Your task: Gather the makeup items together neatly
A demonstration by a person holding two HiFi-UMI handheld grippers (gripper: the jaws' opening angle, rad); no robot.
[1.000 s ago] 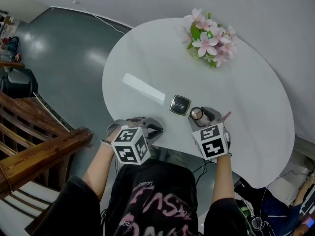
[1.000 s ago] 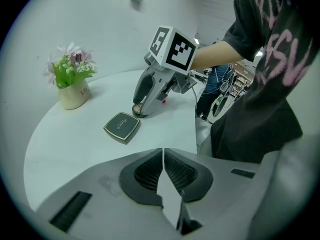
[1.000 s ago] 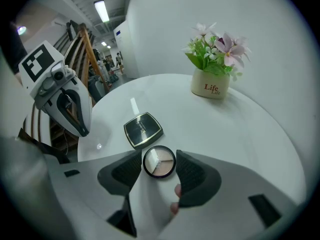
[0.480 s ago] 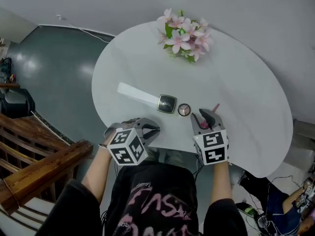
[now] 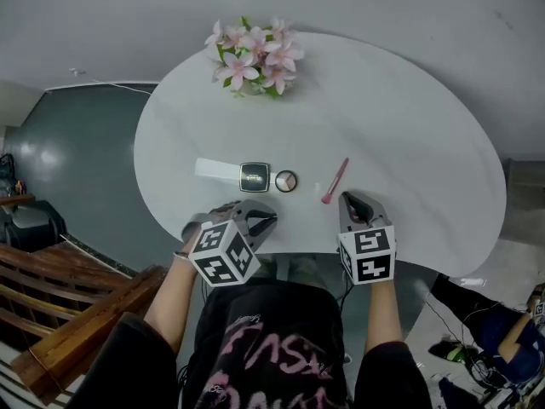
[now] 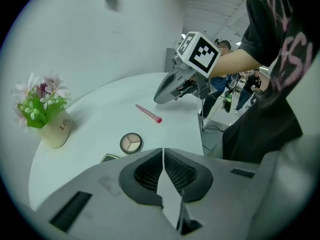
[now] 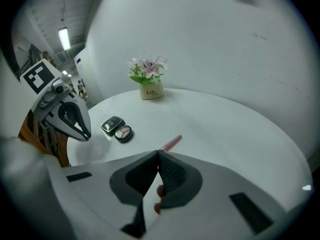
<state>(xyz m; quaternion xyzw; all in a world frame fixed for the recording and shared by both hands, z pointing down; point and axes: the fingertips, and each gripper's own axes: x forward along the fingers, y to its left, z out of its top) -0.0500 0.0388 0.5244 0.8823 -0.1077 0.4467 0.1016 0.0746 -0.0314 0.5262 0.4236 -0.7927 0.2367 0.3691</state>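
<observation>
The right gripper [image 5: 351, 201] has just been closing, and its jaws now meet tip to tip with nothing between them. The pink stick [image 5: 335, 181] lies loose on the table [image 5: 409, 143], just ahead of those tips and slightly to their left, pointing away from the gripper. The left gripper [image 5: 260, 220] is clenched too, also empty, at the near edge of the table. Just ahead of it sit the round compact [image 5: 286, 181] and the square black case [image 5: 254, 176], side by side. A white strip [image 5: 217, 169] lies left of the case. The compact sits between the case and the stick, close to the case and apart from the stick.
</observation>
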